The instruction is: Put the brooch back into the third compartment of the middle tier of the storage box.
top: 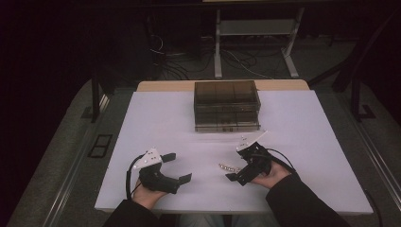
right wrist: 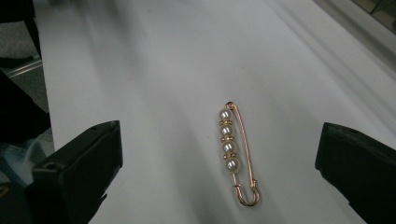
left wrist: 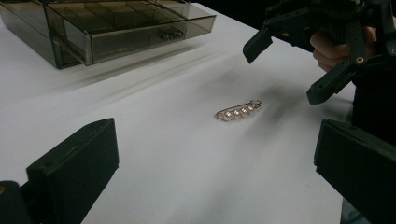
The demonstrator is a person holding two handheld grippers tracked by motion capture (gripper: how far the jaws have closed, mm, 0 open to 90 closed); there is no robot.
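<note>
A gold safety-pin brooch (top: pixel 228 167) strung with several pearls lies flat on the white table (top: pixel 156 118). My right gripper (top: pixel 236 164) hovers just right of it, open, and the brooch (right wrist: pixel 236 151) lies between and ahead of the jaws in the right gripper view. My left gripper (top: pixel 177 167) is open to the brooch's left, pointing toward it. In the left gripper view the brooch (left wrist: pixel 238 111) lies ahead of my wide-apart jaws, with the right gripper (left wrist: pixel 286 70) just beyond it. Neither gripper holds anything.
A smoky transparent drawer box (top: pixel 227 105) with compartments on top stands at the table's far middle, also seen as the box (left wrist: pixel 107 28) at upper left. Beyond the table are a metal stand (top: pixel 255 28) and floor cables.
</note>
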